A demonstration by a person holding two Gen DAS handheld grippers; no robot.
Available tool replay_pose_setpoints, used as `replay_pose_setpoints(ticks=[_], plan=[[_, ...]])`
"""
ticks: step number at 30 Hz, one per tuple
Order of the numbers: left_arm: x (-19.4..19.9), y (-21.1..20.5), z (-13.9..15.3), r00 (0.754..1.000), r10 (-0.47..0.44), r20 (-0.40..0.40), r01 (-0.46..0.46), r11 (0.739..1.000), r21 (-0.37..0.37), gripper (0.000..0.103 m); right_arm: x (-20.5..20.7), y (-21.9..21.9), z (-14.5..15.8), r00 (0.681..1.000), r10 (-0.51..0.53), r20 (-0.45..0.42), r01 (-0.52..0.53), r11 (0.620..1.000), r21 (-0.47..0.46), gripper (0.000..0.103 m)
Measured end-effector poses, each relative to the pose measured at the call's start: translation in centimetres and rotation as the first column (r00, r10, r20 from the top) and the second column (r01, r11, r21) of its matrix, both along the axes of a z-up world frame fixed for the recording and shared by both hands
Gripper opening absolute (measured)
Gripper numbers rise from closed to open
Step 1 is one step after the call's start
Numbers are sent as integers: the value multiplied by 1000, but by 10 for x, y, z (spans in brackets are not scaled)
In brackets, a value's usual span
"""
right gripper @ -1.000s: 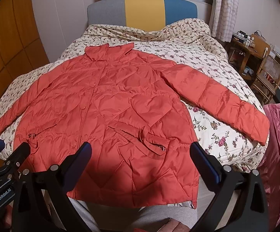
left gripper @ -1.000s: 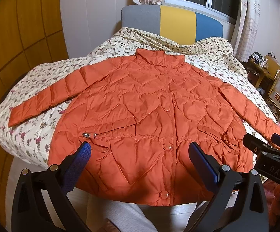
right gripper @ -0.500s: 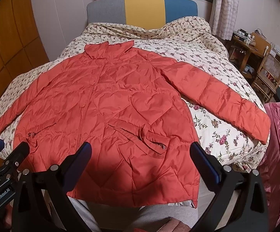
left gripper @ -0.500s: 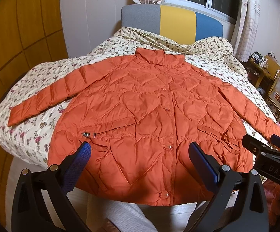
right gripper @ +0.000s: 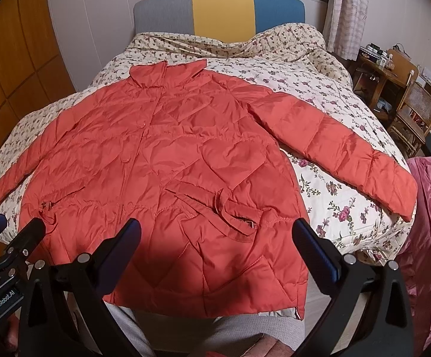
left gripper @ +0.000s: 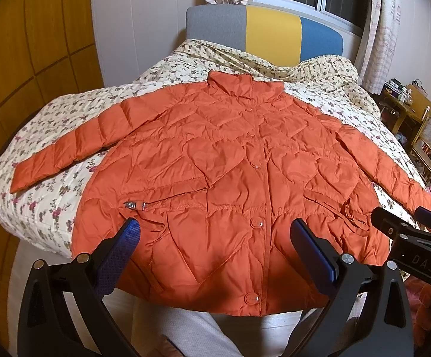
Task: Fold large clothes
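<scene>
An orange quilted jacket [left gripper: 230,178] [right gripper: 162,178] lies flat and face up on the floral bedspread [left gripper: 52,202] [right gripper: 328,184], buttoned, collar toward the headboard, both sleeves spread outward. Its hem hangs over the foot of the bed. My left gripper [left gripper: 215,241] hovers open above the hem near the button line, holding nothing. My right gripper [right gripper: 215,238] is open too, above the hem by the right pocket belt. Each gripper shows at the edge of the other's view: the right gripper [left gripper: 405,223], the left gripper [right gripper: 13,229].
A grey, yellow and blue headboard [left gripper: 263,32] stands at the far end under a window. Wooden panelling [left gripper: 22,74] runs along the left. A wooden desk and chair [right gripper: 405,101] stand at the right, a pink blanket [right gripper: 429,223] beside the bed. Grey-trousered knees [left gripper: 191,333] show below.
Both views have shifted very slightly; the jacket lies as before and both grippers stay open.
</scene>
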State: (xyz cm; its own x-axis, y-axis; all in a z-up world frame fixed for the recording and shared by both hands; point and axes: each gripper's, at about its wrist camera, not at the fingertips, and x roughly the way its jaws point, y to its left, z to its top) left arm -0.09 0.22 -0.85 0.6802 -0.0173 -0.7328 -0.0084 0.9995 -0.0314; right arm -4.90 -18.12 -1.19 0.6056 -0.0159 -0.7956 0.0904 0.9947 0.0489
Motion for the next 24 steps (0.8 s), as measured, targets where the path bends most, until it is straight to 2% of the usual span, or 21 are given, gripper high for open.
replay_pose_setpoints(ticks=[24], plan=[[4, -1, -7, 1000, -8, -27, 8, 1000, -9, 100, 4, -3, -6, 1000, -11, -14, 11, 1000, 7, 101]])
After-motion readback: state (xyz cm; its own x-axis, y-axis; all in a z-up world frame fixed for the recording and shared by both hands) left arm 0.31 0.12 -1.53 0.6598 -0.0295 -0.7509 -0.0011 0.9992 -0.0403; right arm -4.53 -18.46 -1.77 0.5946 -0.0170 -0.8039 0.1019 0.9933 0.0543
